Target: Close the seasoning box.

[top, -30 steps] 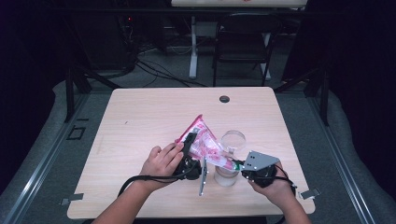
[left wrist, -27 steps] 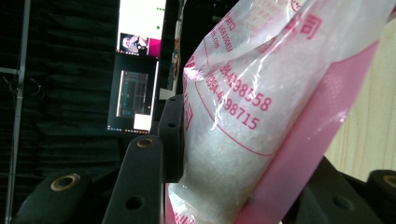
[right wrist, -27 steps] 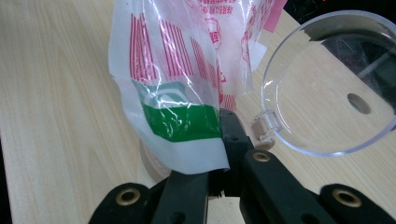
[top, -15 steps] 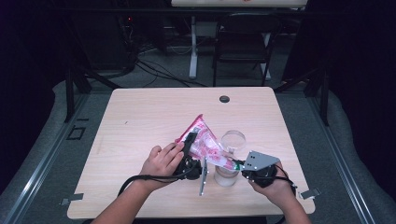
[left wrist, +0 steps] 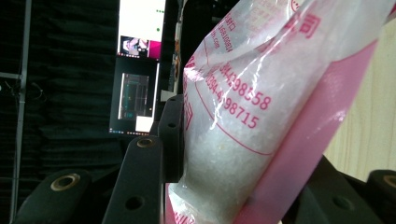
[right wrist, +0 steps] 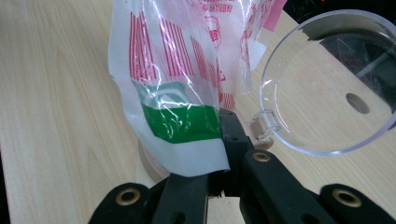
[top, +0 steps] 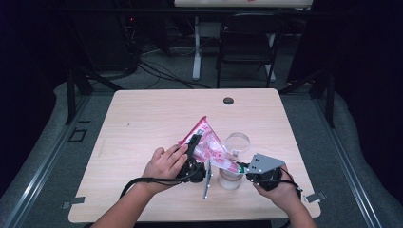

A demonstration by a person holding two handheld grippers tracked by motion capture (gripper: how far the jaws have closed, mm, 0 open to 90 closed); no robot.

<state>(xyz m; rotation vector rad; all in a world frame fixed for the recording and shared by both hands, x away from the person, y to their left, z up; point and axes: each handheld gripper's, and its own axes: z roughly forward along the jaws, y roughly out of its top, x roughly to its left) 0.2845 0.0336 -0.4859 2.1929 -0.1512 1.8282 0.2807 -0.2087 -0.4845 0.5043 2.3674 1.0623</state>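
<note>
Spanning the picture: the wooden table, pale, with a small dark round grommet near its far edge.
Bag place: the pink-and-white plastic bag hangs in the air over the near right part of the table, stretched between the two grippers, just left of the clear jar.
Bag axis: its long axis runs slantwise in the high view, from a raised pink corner up and to the left down to a low end at the right, next to the jar.
Bag look: clear film printed with pink bands, red characters and digits; white grains fill the part seen in the left gripper view; the end seen in the right gripper view carries red stripes and a green band and looks flat.
Jar: see-through, standing on the table with its hinged round lid swung open.
Left gripper: jaws part way apart, clamped on the grain-filled body of the bag, one pad pressing its side.
Right gripper: jaws together, pinching the bag's thin lower edge just below the green band.
</note>
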